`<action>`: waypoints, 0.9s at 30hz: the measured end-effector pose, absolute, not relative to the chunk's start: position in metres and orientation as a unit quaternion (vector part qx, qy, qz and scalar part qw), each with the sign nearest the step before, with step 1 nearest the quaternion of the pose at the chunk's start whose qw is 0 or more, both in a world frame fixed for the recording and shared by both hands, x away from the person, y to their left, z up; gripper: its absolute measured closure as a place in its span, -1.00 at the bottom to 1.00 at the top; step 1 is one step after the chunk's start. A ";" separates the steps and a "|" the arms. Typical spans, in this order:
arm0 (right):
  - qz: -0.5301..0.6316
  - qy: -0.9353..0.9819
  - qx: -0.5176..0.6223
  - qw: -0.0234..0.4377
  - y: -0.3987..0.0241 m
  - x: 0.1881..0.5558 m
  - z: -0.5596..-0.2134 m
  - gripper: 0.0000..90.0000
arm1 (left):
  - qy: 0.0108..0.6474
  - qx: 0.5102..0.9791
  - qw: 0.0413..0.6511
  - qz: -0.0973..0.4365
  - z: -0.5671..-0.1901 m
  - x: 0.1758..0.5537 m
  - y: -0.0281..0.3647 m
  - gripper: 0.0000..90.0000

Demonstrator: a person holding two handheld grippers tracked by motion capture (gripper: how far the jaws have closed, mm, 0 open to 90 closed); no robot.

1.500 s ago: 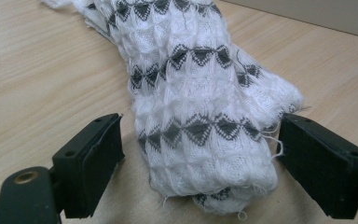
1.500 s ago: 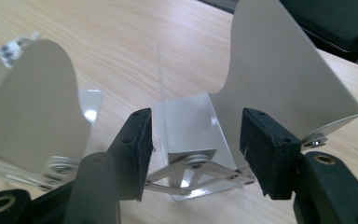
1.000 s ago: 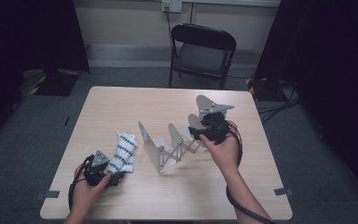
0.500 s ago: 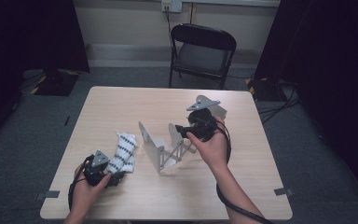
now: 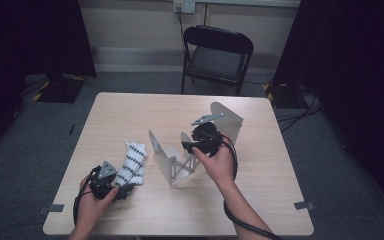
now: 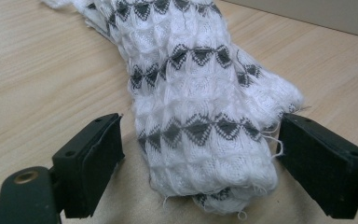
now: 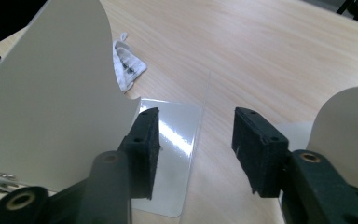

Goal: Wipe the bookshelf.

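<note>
While both tongs sit low over the counter (image 5: 130, 105):
Left tongs (image 6: 200, 163): jaws apart, either side of the rolled cloth (image 6: 200, 93), not pressing it.
Cloth: lying on counter, front left.
Right tongs (image 7: 196, 140): jaws just narrowed, nothing clamped, beside the metal rack (image 5: 172, 160) at centre.

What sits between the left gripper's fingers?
A folded white patterned cloth lies between the left gripper's open fingers, seen in the left gripper view.
</note>
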State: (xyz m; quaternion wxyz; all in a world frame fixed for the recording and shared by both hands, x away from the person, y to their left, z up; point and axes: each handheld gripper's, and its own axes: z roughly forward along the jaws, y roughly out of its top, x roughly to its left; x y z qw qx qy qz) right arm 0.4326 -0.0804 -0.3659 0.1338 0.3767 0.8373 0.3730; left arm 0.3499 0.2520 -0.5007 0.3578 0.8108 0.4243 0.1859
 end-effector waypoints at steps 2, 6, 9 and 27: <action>0.361 0.843 0.374 0.136 -0.078 0.434 -0.369 0.35 | 0.424 0.811 0.358 0.185 -0.501 0.350 0.252 -0.69; 0.353 0.845 0.379 0.134 -0.078 0.436 -0.373 0.49 | 0.424 0.810 0.359 0.185 -0.501 0.350 0.252 -0.69; 0.364 0.837 0.394 0.108 -0.082 0.439 -0.378 0.59 | 0.424 0.810 0.359 0.185 -0.501 0.350 0.252 -0.69; 0.366 0.845 0.364 0.138 -0.094 0.438 -0.363 1.00 | 0.424 0.810 0.361 0.184 -0.501 0.351 0.252 -0.69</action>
